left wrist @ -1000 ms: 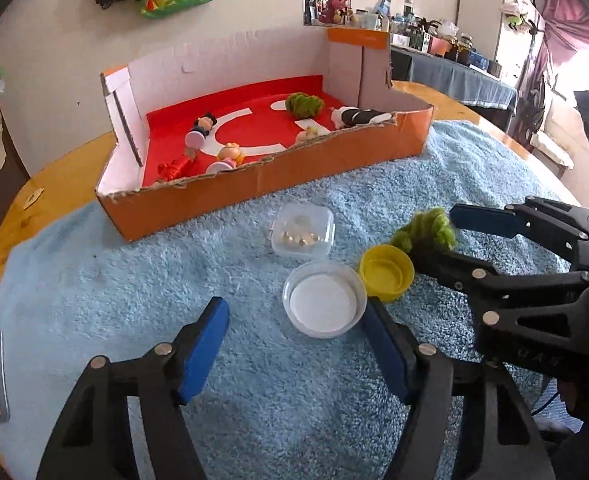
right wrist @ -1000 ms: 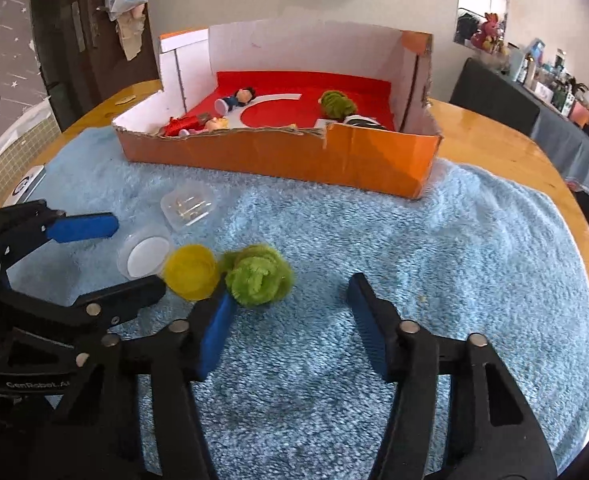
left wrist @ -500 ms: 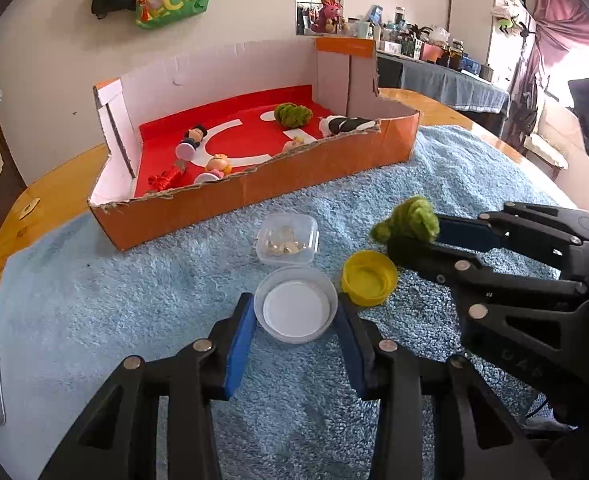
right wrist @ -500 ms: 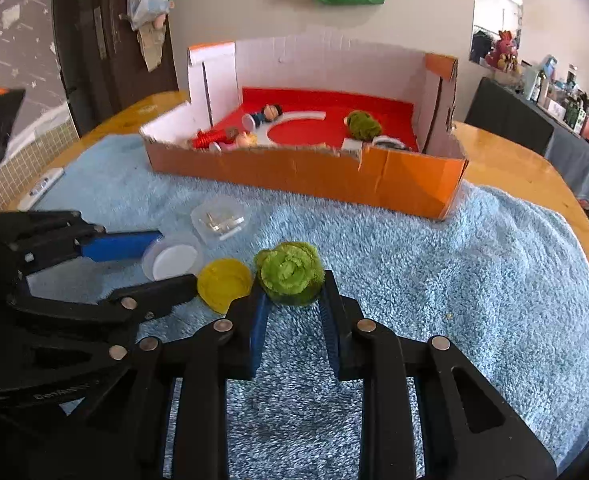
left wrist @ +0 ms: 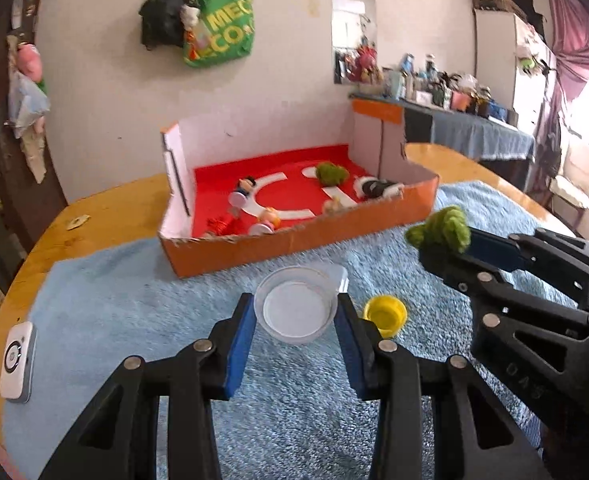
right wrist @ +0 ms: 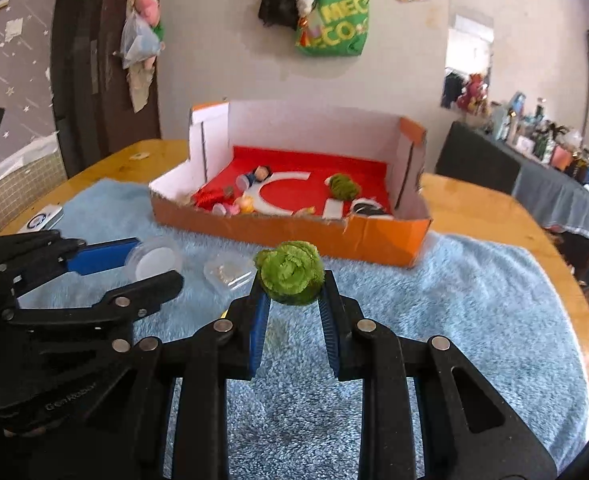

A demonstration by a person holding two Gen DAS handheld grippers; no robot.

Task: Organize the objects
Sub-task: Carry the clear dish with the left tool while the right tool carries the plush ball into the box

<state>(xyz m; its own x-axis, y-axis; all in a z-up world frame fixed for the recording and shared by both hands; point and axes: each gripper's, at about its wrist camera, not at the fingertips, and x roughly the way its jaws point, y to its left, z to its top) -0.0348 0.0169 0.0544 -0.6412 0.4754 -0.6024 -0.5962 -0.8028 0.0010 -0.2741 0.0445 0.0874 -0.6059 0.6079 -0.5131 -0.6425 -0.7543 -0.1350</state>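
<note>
Both claws are loaded as I see it. Left gripper has just clamped its blue pads on a shallow round clear plastic cup, white inside, pinched at the rim on both sides and held above the towel. Right gripper has just closed too, squeezing a fuzzy green ball, ribbed and yarn-like, between its pad tips, also off the cloth.

Yellow bottle cap, round and glossy plastic, open side up, sits on the towel just right of the left claw. Small clear squarish lidded box with tiny pale bits inside lies on the towel between the two claws in the right wrist view.

Blue towel is thick and shaggy, draped over a round glossy wooden table. Cardboard box beyond: orange outside, white walls, red floor with a white curved print, torn front edge. In it I see a second fuzzy green ball, small plastic figures and a black-and-white item, details blurred. White rounded device lies at the left table edge.
</note>
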